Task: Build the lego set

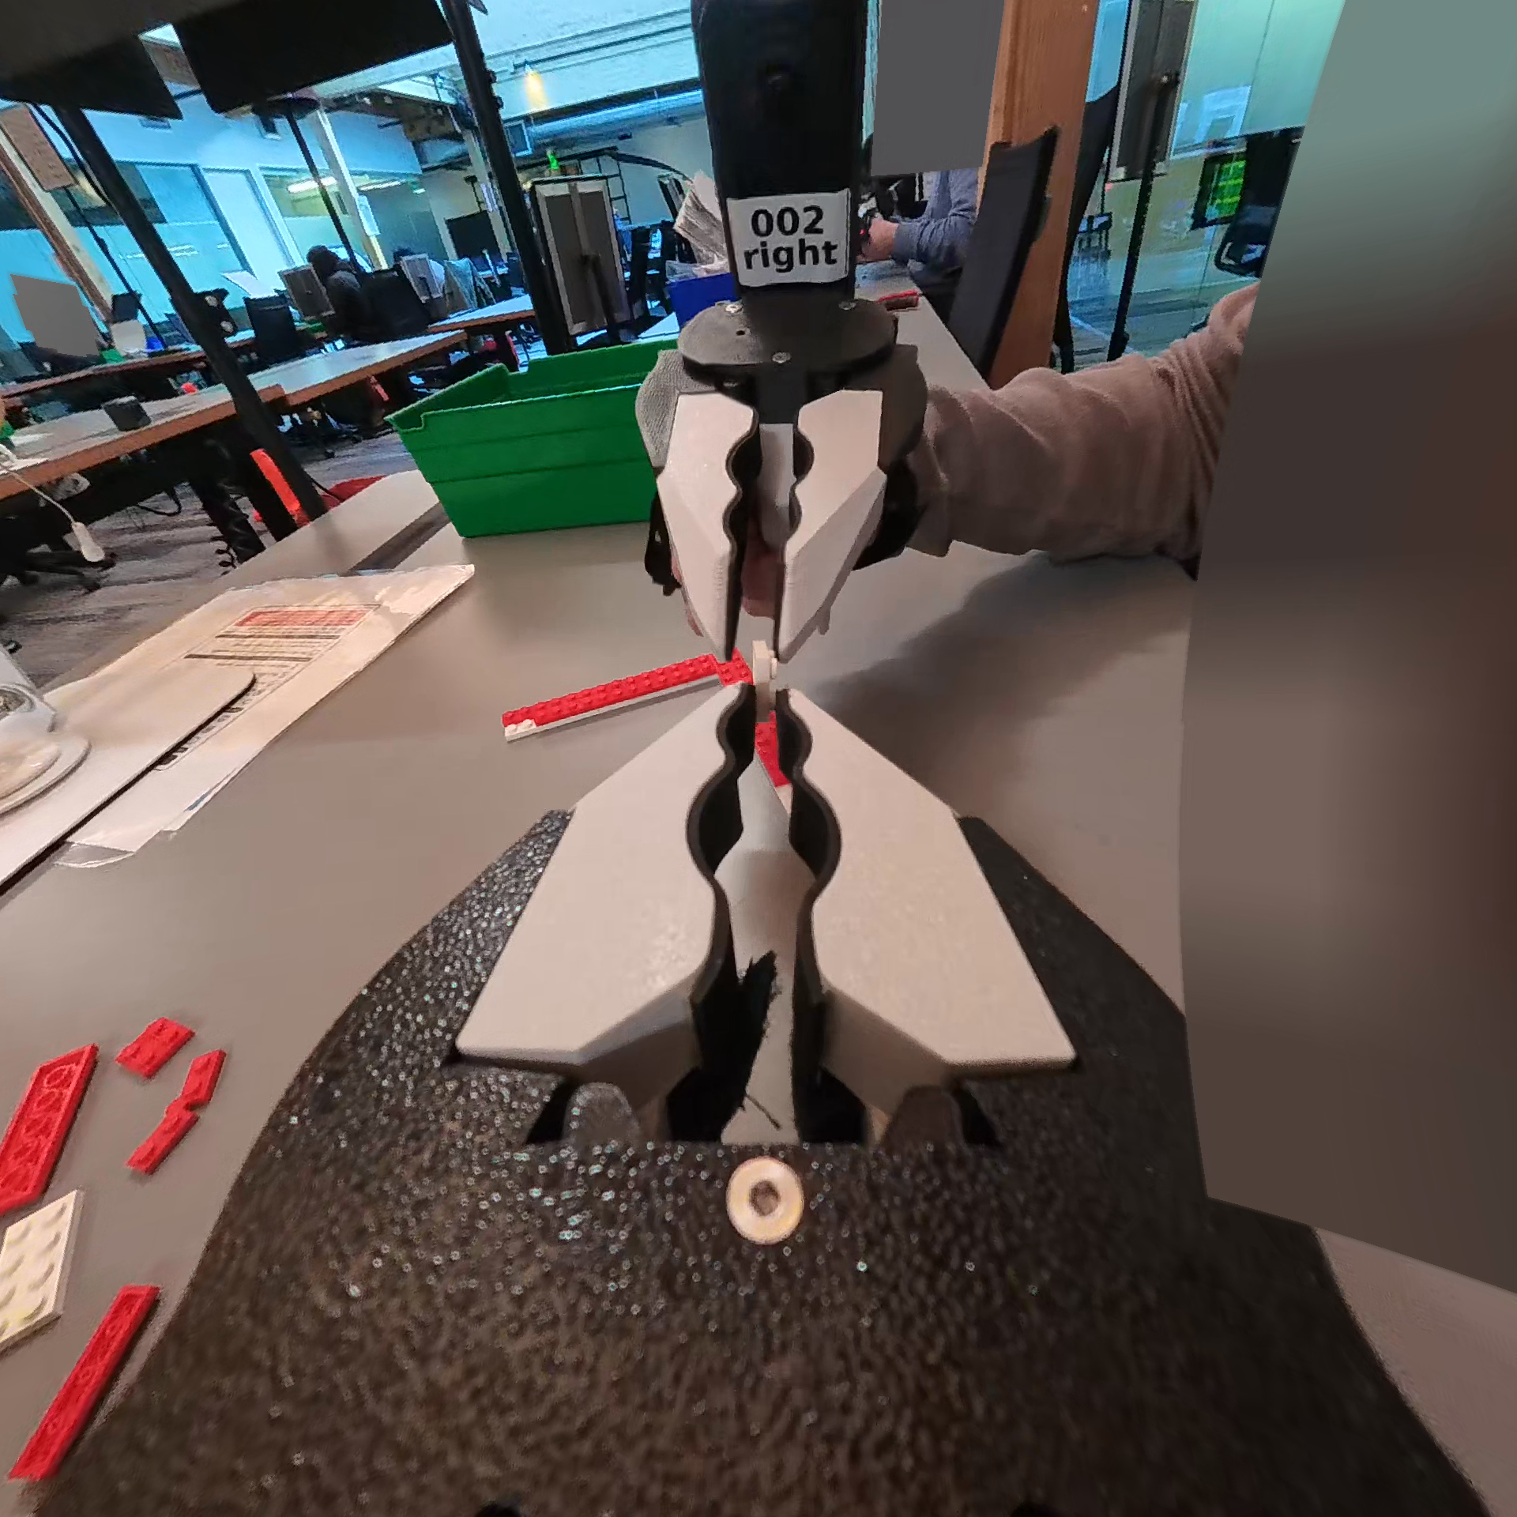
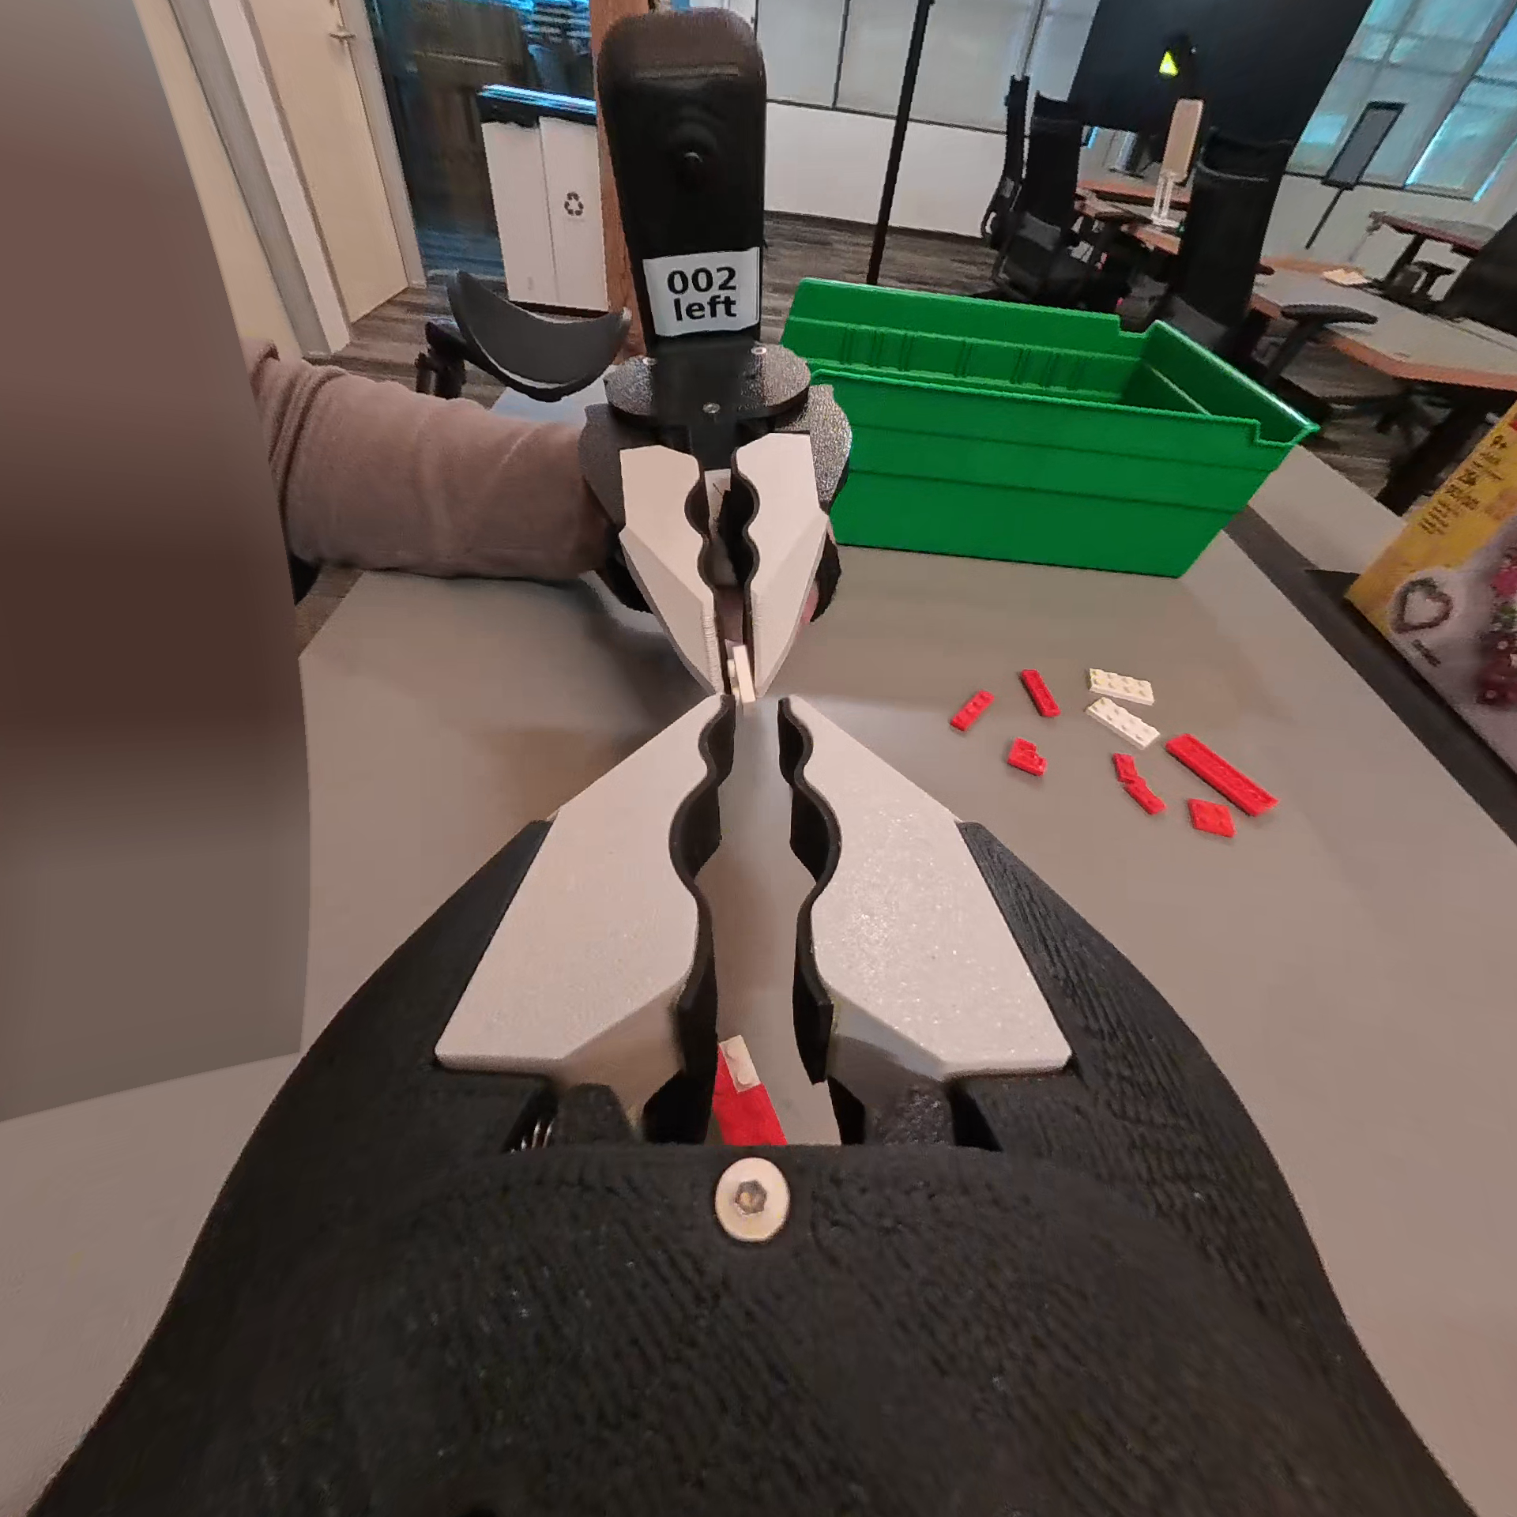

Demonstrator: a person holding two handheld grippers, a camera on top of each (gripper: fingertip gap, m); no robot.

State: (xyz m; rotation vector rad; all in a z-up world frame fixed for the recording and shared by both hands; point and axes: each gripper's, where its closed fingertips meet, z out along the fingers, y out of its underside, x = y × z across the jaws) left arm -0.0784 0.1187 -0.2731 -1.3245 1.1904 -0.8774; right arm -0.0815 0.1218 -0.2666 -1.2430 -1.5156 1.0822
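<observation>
Grey table, loose plates: your left gripper pinches white piece; right gripper slightly parted. Next, align studs.

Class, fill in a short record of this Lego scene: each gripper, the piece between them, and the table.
left gripper: jaws shut on small white Lego piece
right gripper: tip to tip with it, jaws slightly parted; grip unclear
grey table: long red Lego plate, loose red and white plates, green plastic bin
</observation>
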